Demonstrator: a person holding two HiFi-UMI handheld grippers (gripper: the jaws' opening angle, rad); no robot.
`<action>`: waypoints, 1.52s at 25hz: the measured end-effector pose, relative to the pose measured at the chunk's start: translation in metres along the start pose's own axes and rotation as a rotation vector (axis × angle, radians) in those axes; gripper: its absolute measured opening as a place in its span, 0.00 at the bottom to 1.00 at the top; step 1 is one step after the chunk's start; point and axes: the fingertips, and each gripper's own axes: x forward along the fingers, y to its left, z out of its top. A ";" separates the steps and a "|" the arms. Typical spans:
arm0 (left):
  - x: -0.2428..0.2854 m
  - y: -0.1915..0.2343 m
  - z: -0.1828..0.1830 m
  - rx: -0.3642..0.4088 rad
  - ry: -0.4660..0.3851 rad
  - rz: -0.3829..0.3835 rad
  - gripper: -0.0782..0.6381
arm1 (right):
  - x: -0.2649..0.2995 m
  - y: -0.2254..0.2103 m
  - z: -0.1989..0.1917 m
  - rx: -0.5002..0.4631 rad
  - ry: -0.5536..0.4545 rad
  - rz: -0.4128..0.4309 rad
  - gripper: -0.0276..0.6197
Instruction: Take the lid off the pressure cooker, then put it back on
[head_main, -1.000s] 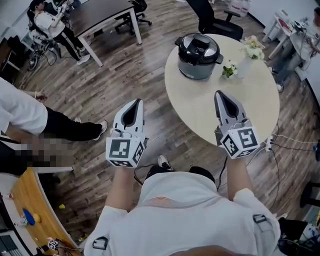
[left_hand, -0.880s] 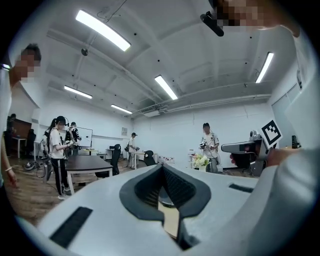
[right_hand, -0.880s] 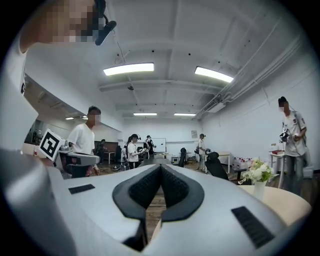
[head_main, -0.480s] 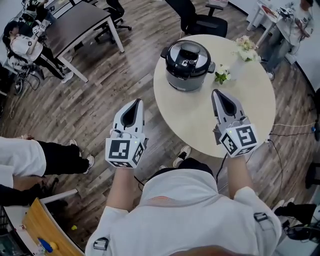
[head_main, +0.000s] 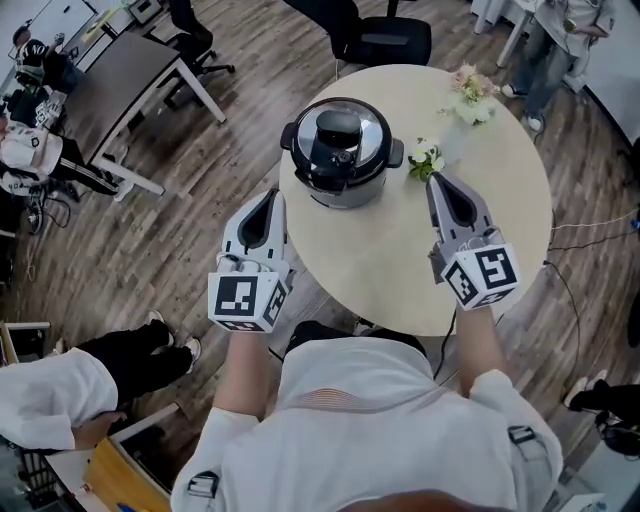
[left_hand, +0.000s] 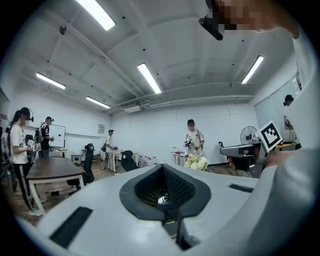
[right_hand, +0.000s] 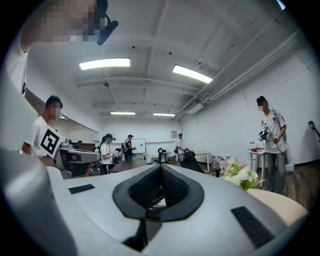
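The pressure cooker (head_main: 342, 152), lid (head_main: 338, 132) in place, sits on the round surface (head_main: 420, 265) just beyond the left gripper (head_main: 272, 196) and right gripper (head_main: 438, 181), both with jaws closed and empty.

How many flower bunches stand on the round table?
2: a small bunch beside the pressure cooker, a second bunch towards the far edge of the table. None seems hidden.

No word, number or brand name can be read anywhere. The only printed signs are black-and-white square code markers: one on the white marker cube (head_main: 248, 300) of the left claw (head_main: 270, 197), another on the matching cube (head_main: 483, 275) of the right claw (head_main: 438, 180). Any print on the black round pressure cooker lid (head_main: 338, 138) is too small to tell.
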 end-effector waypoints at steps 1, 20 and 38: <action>0.009 0.001 -0.001 -0.004 0.004 -0.009 0.12 | 0.003 -0.005 -0.001 0.002 0.002 -0.008 0.05; 0.058 0.069 0.021 -0.042 -0.065 -0.200 0.18 | 0.042 0.002 0.021 -0.030 -0.018 -0.226 0.05; 0.059 0.080 0.005 -0.080 -0.004 -0.248 0.66 | 0.108 0.028 -0.006 -0.121 0.293 0.093 0.74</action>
